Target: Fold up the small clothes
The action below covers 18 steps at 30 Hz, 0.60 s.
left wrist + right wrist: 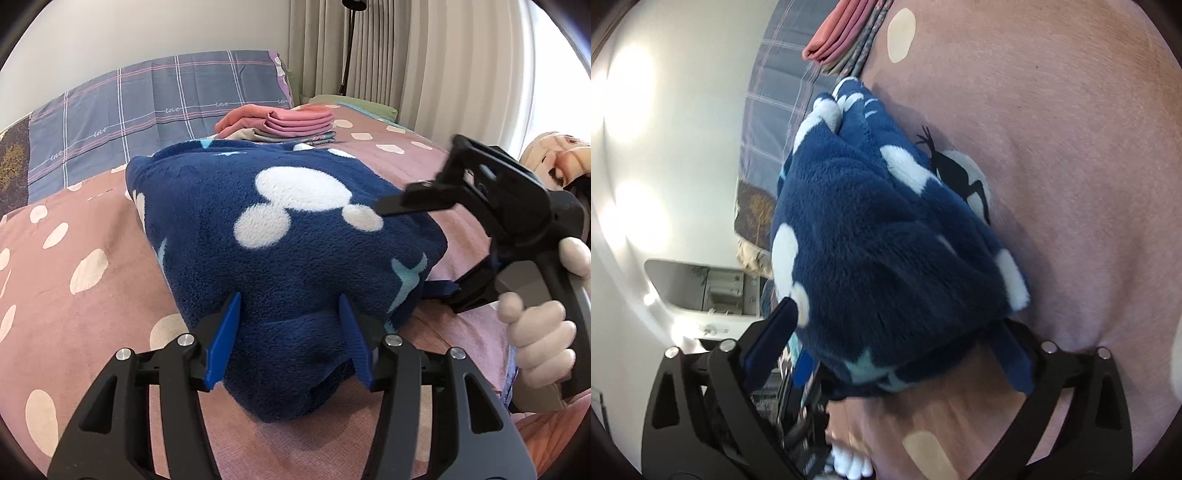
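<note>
Inventory, L to R, seen from the bedside:

1. Bed cover (92, 229): pink w/ pale spots, bare on the L side. Plaid pillow (155, 110) at the back, by the wall.
2. Folded stack (295, 125): pink pieces over a patterned one, set behind the fleece, just apart from it. Looks like finished work.
3. Blue fleece garment (280, 236): navy, white mouse-head shapes. Lies mid-bed as a thick folded bundle, near end toward the grippers.
4. Left gripper (291, 339): blue fingers (225, 339) half spread, one each side of the bundle's near end. Fabric sits between them; whether the pads press it, cannot tell. Looks more like loose contact than a pinch.
5. Right gripper (894, 347): rolled on its side at the bundle's R edge, held by a white-gloved hand (543, 332). Fingers spread wide, fleece edge bulging between them, pads not pressing.

Step in hand (judgement): last fold looks laid, both tools letting go; item abt done.

Next move calls for: backing both grippers off w/o snagging the pile, so the fold doesn't spring open. Then prob. a two-sided grip to carry the bundle to the stack. Fleece is bulky, so needs a wide bite.
</note>
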Motion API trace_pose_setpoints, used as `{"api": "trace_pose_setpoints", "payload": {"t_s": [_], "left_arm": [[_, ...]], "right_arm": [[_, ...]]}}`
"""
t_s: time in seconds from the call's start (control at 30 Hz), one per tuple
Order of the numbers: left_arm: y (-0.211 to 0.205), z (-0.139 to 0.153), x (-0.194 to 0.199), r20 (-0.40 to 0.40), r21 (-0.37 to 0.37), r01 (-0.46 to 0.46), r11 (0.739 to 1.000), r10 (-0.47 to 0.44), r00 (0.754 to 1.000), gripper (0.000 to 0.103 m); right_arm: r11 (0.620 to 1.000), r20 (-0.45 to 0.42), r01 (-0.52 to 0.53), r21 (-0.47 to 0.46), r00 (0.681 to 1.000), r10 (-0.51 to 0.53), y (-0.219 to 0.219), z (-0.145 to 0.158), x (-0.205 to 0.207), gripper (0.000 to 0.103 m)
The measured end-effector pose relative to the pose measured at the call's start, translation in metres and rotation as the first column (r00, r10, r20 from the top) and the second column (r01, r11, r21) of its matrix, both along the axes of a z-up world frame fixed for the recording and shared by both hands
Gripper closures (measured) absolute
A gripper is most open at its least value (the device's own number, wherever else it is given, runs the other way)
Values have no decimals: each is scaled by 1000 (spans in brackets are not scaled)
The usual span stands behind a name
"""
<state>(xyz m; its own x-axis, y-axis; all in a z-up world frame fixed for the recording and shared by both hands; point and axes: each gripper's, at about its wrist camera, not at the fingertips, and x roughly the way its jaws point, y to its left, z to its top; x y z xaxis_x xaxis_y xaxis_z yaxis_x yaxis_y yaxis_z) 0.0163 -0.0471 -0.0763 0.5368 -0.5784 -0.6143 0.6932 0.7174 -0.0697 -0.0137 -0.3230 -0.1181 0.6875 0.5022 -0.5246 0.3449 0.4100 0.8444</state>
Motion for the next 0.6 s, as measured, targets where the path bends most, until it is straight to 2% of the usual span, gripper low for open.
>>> {"api": "trace_pose_setpoints", "payload": {"t_s": [0.1, 0.2, 0.33, 0.47, 0.6], "left_arm": [[2, 1, 1, -8, -12, 5, 1000, -5, 1000, 49], [11, 5, 5, -40, -64, 15, 998, -17, 999, 48], [25, 11, 15, -114, -151, 21, 988, -39, 993, 48], [21, 8, 14, -103, -132, 27, 991, -41, 994, 48], [14, 8, 10, -80, -107, 30, 994, -39, 996, 43]], "right_arm": [[999, -16, 31, 6, 999, -31, -4, -5, 8, 2], [999, -19, 33, 22, 999, -32, -5, -6, 10, 2], [999, -18, 15, 46, 1000, -14, -10, -5, 0, 12], [992, -43, 34, 121, 999, -29, -18, -9, -17, 11], [997, -50, 43, 62, 998, -40, -9, -7, -13, 3]]}}
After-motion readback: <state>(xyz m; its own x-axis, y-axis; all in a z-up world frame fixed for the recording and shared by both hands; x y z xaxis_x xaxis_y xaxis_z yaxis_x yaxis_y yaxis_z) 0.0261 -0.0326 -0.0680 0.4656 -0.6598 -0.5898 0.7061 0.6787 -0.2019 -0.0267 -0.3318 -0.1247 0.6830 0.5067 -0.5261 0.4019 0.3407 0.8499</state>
